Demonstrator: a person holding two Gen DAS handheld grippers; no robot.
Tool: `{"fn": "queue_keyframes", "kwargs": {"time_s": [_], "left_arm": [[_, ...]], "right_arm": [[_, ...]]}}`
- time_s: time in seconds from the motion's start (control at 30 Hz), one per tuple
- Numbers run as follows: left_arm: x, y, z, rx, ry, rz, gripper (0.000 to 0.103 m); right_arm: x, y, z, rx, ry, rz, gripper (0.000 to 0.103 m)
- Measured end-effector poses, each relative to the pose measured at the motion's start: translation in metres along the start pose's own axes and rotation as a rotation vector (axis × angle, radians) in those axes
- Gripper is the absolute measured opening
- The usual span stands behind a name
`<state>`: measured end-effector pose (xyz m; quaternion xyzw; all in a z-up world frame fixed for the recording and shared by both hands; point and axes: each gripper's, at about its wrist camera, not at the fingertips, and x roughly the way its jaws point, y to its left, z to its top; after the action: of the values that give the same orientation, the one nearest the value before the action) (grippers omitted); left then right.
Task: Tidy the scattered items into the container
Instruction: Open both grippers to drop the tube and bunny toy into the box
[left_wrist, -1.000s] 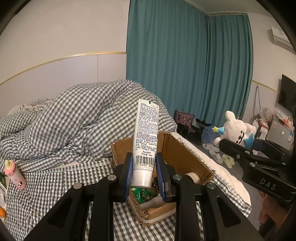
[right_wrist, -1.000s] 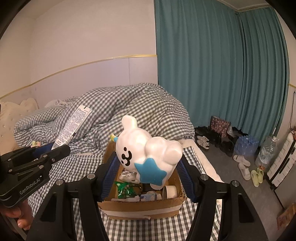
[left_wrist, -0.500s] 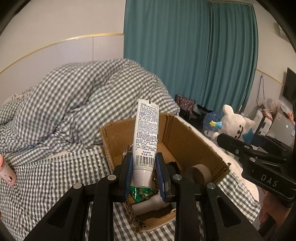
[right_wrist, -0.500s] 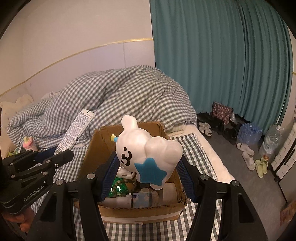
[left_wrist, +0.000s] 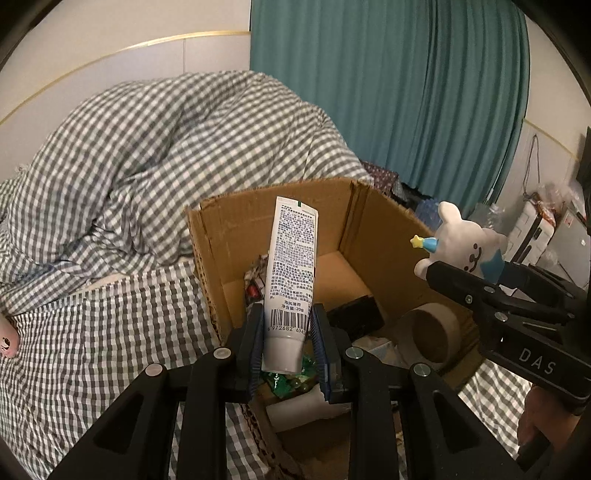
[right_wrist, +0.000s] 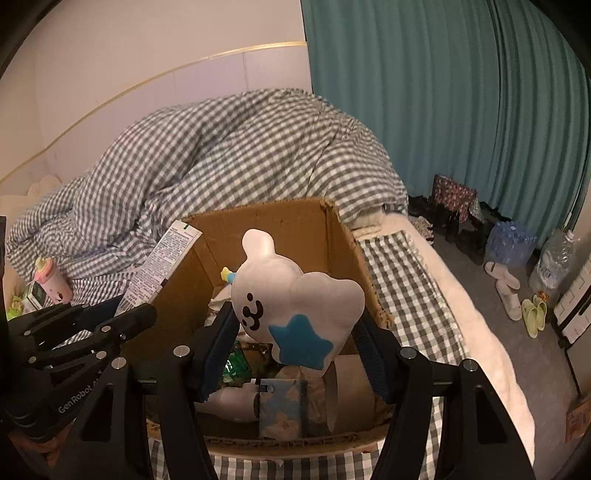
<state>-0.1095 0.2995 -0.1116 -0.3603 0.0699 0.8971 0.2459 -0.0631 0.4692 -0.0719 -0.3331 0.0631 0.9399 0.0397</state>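
Box (right_wrist: 258, 221) is already filling up; left tool (left_wrist: 287, 345) is gripping a tube (left_wrist: 291, 273), right tool (right_wrist: 291, 347) is squeezing a plush toy (right_wrist: 295, 306), both over it, not dropped yet.

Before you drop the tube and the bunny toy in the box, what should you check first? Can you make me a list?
1. Tube clamped in left gripper: ok.
2. Bunny toy clamped in right gripper: ok.
3. Cardboard box open at the top: ok.
4. Both items over the box opening: ok, as it looks from both wrist views.
5. Room left inside among the tape roll and other things: cannot tell for the bunny.
6. Grippers clear of each other: ok.
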Motion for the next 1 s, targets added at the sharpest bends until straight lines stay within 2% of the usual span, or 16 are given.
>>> {"fn": "queue_keyframes", "kwargs": {"time_s": [0.2, 0.43, 0.6, 0.67, 0.8, 0.9, 1.0], "left_arm": [[0.009, 0.002, -0.004, 0.001, 0.009, -0.006, 0.026], [0.008, 0.002, -0.005, 0.012, 0.004, -0.001, 0.043], [-0.003, 0.001, -0.002, 0.009, -0.018, 0.007, 0.045], [-0.008, 0.001, -0.001, 0.009, -0.027, 0.013, 0.052], [-0.026, 0.001, 0.001, 0.012, -0.065, 0.025, 0.059], [-0.041, 0.001, 0.002, 0.018, -0.095, 0.029, 0.068], [-0.055, 0.004, 0.003, 0.011, -0.120, 0.036, 0.075]], "right_arm": [[0.016, -0.001, -0.007, 0.009, 0.029, -0.003, 0.062], [0.019, -0.003, -0.011, 0.029, 0.038, 0.000, 0.070], [0.010, -0.004, -0.008, 0.034, 0.021, -0.007, 0.072], [0.004, -0.003, -0.006, 0.036, 0.007, -0.012, 0.075], [-0.010, -0.002, 0.000, 0.041, -0.021, -0.016, 0.080], [-0.022, -0.001, 0.003, 0.043, -0.036, -0.017, 0.088], [-0.037, -0.004, 0.006, 0.058, -0.062, -0.023, 0.090]]}}
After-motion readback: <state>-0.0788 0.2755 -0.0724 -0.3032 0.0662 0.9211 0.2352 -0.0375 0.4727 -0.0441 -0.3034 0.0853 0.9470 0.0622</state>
